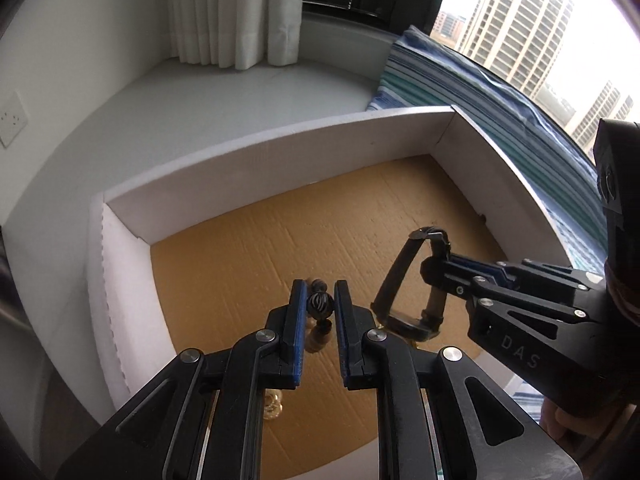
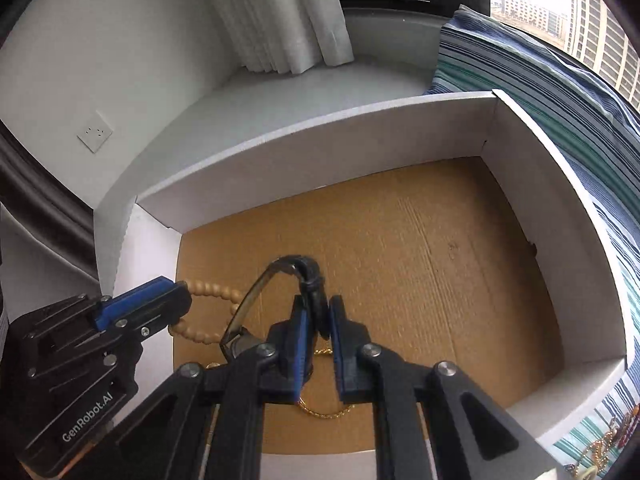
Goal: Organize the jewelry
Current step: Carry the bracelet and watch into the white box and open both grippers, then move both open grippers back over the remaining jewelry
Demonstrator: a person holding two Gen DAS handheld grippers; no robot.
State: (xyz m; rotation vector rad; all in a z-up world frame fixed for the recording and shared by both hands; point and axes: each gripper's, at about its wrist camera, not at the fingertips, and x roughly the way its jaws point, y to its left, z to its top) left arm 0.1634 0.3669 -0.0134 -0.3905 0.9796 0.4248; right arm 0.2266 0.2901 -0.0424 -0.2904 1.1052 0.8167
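Note:
A white cardboard box [image 1: 280, 152] with a brown floor stands on striped bedding. My left gripper [image 1: 320, 300] is shut on a wooden bead bracelet [image 1: 319, 304], gripping its dark carved bead just above the box floor; the tan beads [image 2: 208, 290] show beside the left gripper [image 2: 182, 300] in the right wrist view. My right gripper [image 2: 318, 312] is shut on the strap of a black wristwatch [image 2: 308, 276], held above the floor. The watch [image 1: 404, 280] and right gripper [image 1: 434, 268] also show in the left wrist view. A gold chain [image 2: 324, 410] lies on the floor under the right gripper.
The box walls [image 2: 560, 200] rise on all sides. A striped blue-green cushion [image 1: 460, 76] lies behind the box. More jewelry [image 2: 600, 448] lies on the bedding outside the box at lower right. A white sill and curtain [image 1: 232, 12] are behind.

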